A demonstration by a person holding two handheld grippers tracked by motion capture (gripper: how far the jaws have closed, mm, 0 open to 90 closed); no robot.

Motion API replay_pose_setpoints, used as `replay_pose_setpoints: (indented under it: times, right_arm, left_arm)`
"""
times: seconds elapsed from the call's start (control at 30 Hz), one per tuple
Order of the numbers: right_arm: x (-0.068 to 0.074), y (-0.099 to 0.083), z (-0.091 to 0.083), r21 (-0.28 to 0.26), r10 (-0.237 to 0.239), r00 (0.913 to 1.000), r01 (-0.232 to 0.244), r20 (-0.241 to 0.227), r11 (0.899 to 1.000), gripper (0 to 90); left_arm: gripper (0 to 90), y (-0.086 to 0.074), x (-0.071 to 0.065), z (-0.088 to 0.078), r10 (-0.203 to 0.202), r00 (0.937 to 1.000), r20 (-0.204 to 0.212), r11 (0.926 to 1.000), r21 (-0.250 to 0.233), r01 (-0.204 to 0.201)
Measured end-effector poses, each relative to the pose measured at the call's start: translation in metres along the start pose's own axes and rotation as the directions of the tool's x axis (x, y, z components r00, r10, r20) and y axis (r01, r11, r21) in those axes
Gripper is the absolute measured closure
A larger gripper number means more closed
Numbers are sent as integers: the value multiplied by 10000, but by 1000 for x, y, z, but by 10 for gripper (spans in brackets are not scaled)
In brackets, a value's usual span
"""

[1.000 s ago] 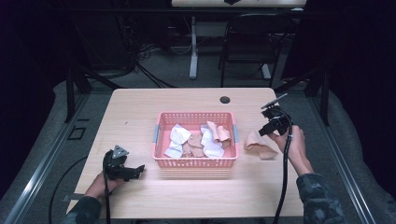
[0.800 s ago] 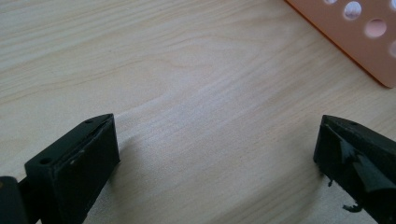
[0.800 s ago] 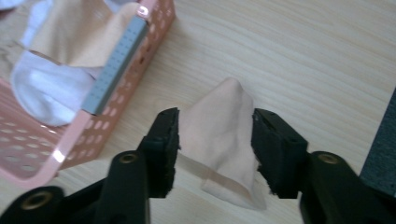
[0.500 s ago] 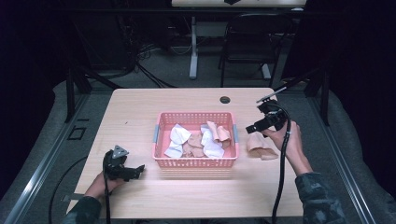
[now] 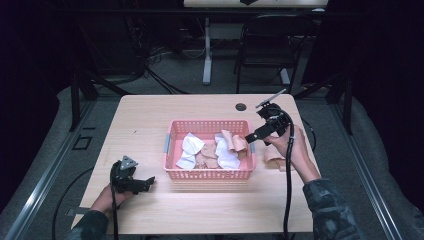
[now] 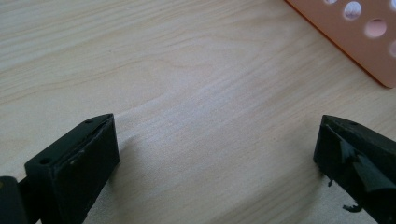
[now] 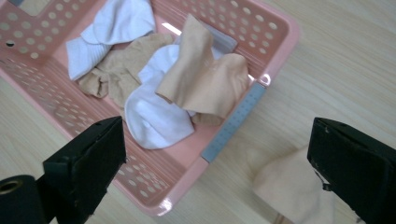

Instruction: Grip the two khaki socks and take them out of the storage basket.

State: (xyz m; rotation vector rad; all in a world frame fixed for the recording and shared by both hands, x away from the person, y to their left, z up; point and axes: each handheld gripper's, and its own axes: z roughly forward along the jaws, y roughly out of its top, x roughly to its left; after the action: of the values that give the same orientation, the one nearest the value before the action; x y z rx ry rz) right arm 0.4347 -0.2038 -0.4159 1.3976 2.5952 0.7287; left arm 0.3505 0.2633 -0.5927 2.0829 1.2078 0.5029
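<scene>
Pink basket (image 5: 210,174) at frame centre: right gripper (image 5: 251,138), jaws just spread and empty, hovers over its socks (image 7: 205,81). Next, probably a descent onto one. Left gripper (image 5: 148,182) rests wide open.

The beige fabric sock on the table (image 5: 274,156) is partly hidden by the right hand (image 5: 292,147); the pink perforated plastic basket (image 6: 364,42) is cut off by the left gripper view's edge.
</scene>
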Motion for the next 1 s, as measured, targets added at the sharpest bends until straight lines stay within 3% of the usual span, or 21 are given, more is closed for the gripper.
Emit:
replay_pose_setpoints:
  times: [0.27, 0.33, 0.53, 0.77, 0.97, 1.0]
  right_arm:
    - [16, 16, 15, -110, -116, 9991, 111, -407, 9999, 0]
    - [18, 20, 20, 219, -302, 9986, 311, -425, 9993, 0]
    - [26, 28, 36, 251, -271, 9978, 286, -613, 9993, 4]
    - [34, 37, 54, 391, -246, 9972, 274, -701, 9989, 142]
    - [35, 39, 79, 1025, -164, 9991, 204, -395, 9945, 291]
    - [36, 38, 84, 841, 76, 9991, -41, -408, 9964, 323]
  left_arm:
    - [0, 0, 0, 0, -2, 10000, 1, 10000, 2, 2]
    - [0, 0, 0, 0, -2, 10000, -1, 10000, 0, 2]
    - [0, 0, 0, 0, -1, 10000, 0, 10000, 2, 1]
    - [0, 0, 0, 0, 0, 10000, 1, 10000, 1, 0]
    - [0, 0, 0, 0, -2, 10000, 4, 10000, 1, 2]
    - [0, 0, 0, 0, -3, 10000, 4, 10000, 2, 3]
